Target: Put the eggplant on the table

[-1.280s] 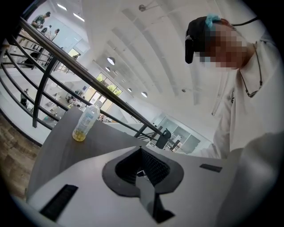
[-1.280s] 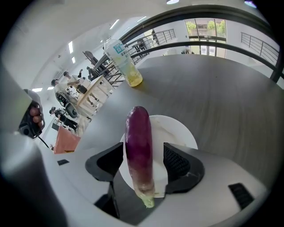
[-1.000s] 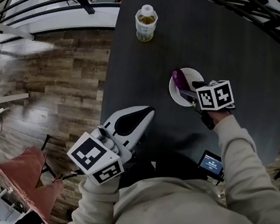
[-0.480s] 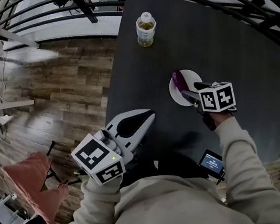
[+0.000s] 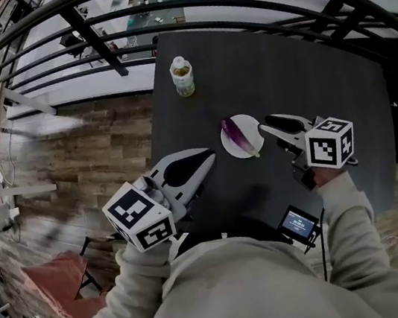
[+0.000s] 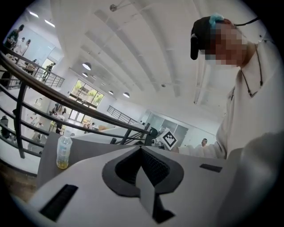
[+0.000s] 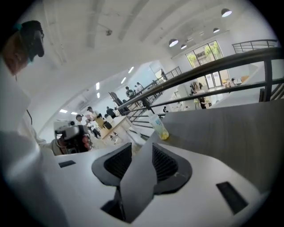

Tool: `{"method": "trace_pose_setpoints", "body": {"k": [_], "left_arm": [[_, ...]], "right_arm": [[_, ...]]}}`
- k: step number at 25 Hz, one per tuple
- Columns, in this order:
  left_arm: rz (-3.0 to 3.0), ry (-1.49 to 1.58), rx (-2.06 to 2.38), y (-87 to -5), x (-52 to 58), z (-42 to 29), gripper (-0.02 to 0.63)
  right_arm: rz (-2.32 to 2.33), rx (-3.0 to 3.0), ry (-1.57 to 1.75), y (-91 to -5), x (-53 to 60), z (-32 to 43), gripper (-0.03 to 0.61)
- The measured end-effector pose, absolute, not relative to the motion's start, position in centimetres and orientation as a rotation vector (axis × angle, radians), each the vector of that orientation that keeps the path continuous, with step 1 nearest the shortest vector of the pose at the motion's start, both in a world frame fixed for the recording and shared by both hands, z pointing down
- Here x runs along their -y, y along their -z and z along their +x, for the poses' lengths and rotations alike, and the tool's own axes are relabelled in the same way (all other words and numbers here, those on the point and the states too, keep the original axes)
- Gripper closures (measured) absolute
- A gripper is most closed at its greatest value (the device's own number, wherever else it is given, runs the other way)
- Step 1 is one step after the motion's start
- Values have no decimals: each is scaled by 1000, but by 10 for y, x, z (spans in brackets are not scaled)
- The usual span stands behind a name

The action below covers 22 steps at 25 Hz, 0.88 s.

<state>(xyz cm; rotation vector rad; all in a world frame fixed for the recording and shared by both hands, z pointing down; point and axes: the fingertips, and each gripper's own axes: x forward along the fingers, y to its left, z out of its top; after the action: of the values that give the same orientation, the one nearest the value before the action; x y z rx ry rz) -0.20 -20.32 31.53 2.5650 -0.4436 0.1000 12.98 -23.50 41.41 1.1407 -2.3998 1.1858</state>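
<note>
Both tongs have come up off the desk since the earlier frames. Your right tongs, which stood over the plate, now hang just right of it. Their jaws have just been closing with nothing between them, and they stand part-way apart, empty. Your left tongs are clenched tip to tip on nothing, lower left of the plate.

You have plenty of bare top on the dark desk, which fills the upper right of the head view. Mid-frame sits the white plate, and the eggplant lies aslant across it, not yet on the desk itself. I'd spread the right tongs again, come down across the eggplant's thick middle, and squeeze gently, since it looks glossy and may slip. Then lift it clear of the rim and lay it on bare desk.

Around you, a black railing runs along the top. The bottle stands well apart at upper left. A small screen device lies lower right. Nothing blocks the right tongs' path, so hold the left ones still near the plate.
</note>
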Motion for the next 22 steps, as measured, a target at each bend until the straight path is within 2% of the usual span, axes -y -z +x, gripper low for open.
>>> {"method": "trace_pose_setpoints", "body": {"k": [3, 6, 14, 22], "left_arm": [[2614, -87, 395, -294, 203, 10, 607], [2656, -71, 344, -273, 200, 21, 607], [2744, -24, 206, -228, 193, 41, 607], [2796, 23, 117, -200, 182, 54, 607]], "right_arm": [[1211, 2492, -1131, -367, 229, 141, 500], [1268, 2583, -1097, -327, 218, 152, 540], [1379, 2830, -951, -232, 182, 166, 563], [1350, 2856, -730, -190, 154, 150, 565]]}}
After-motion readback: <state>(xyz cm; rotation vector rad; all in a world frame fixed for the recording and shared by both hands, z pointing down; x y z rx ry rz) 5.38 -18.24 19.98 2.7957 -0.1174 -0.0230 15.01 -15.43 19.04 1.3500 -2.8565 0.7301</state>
